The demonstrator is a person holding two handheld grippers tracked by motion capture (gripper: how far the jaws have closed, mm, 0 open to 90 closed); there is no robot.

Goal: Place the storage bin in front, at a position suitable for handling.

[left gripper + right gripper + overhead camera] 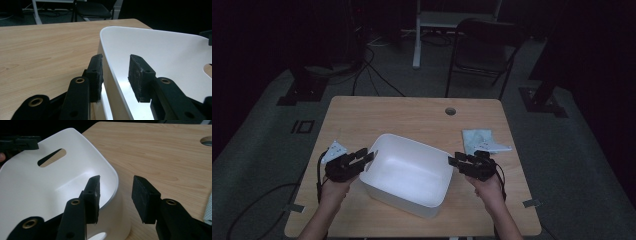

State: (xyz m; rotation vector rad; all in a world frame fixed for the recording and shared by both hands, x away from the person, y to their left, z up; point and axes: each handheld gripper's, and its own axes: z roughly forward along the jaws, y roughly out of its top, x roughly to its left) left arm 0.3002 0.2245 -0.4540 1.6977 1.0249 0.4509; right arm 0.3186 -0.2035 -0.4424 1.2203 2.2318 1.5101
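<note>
White tub [407, 175] sits on the bench [412, 115] toward its near edge, between both hands. The left gripper [368, 157] straddles the tub's left rim, jaws parted, pads not pressing; the right gripper [453, 161] likewise straddles the right rim, open. Risk, as I judge it: closing unevenly could tip or slide the light tub, or nudge it toward the folded cloth [482, 141] near the right edge.

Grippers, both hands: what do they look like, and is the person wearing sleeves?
Both are black two-jaw tools. The left gripper carries a grey three-cornered plate and trails a black cable. The right gripper looks alike. In the gripper views, flat black arms with brass-ringed holes end in rough, scuffed block pads. The forearms are bare, with no sleeves in view.
</note>
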